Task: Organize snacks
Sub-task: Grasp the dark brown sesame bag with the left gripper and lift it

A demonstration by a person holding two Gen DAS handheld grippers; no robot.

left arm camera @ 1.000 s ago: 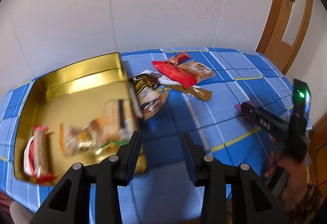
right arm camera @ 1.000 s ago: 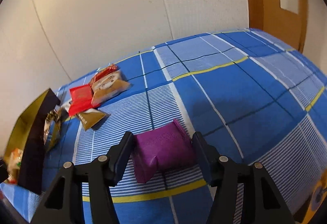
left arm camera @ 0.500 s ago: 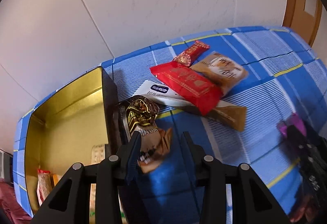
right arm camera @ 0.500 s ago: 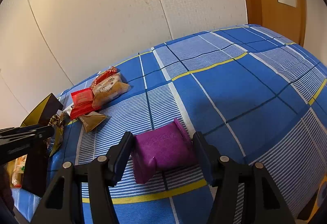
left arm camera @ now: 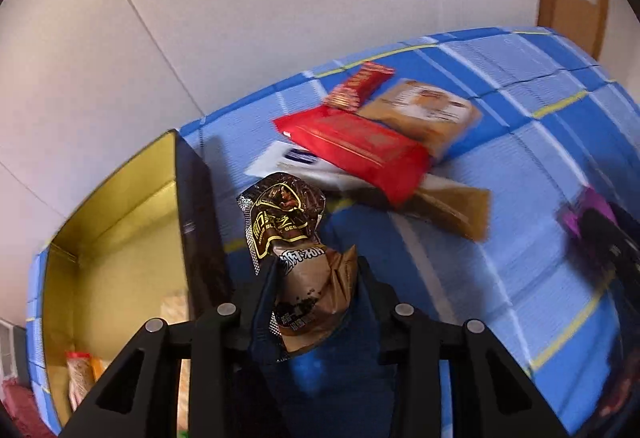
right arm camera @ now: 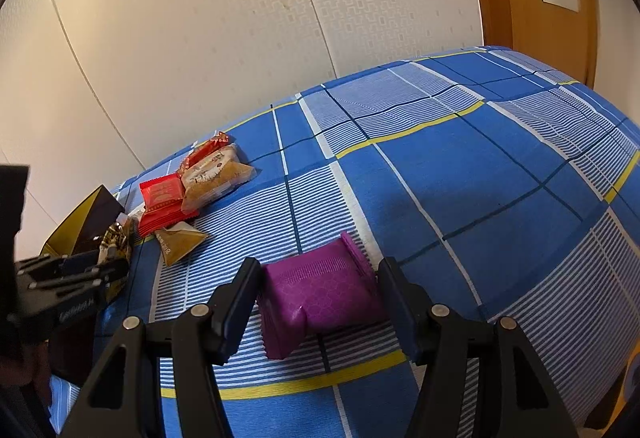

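Left gripper (left arm camera: pixel 316 278): jaws closing, brown snack packet (left arm camera: pixel 304 262) between the 2 fingers; both pads look to meet its crumpled lower half, wrapper pinched and creased there. Packet is glossy dark brown with gold lettering, a small figure printed near its top, a silver crimped edge at 9 o'clock, and a lighter tan lower section. It lies on the blue checked cloth (left arm camera: pixel 520 278), just beside the dark outer wall of the gold tin (left arm camera: pixel 120 206), which sits at 9 o'clock from it. A few wrapped snacks lie inside the tin, blurred.

Farther, at 1 o'clock: a loose pile. Red flat packet (left arm camera: pixel 356 148) on top of a white packet (left arm camera: pixel 276 158) and a tan stick packet (left arm camera: pixel 456 210); beyond them a beige biscuit pack (left arm camera: pixel 428 110) and a narrow red-gold bar (left arm camera: pixel 360 82), both touching the red one.

Right gripper (right arm camera: pixel 320 298): jaws apart, straddling a purple pouch (right arm camera: pixel 320 298). The pouch is textured and sits on the cloth; whether the pads touch it I cannot tell, a slim gap shows on each side. The pile lies at 10 o'clock from it, well apart.
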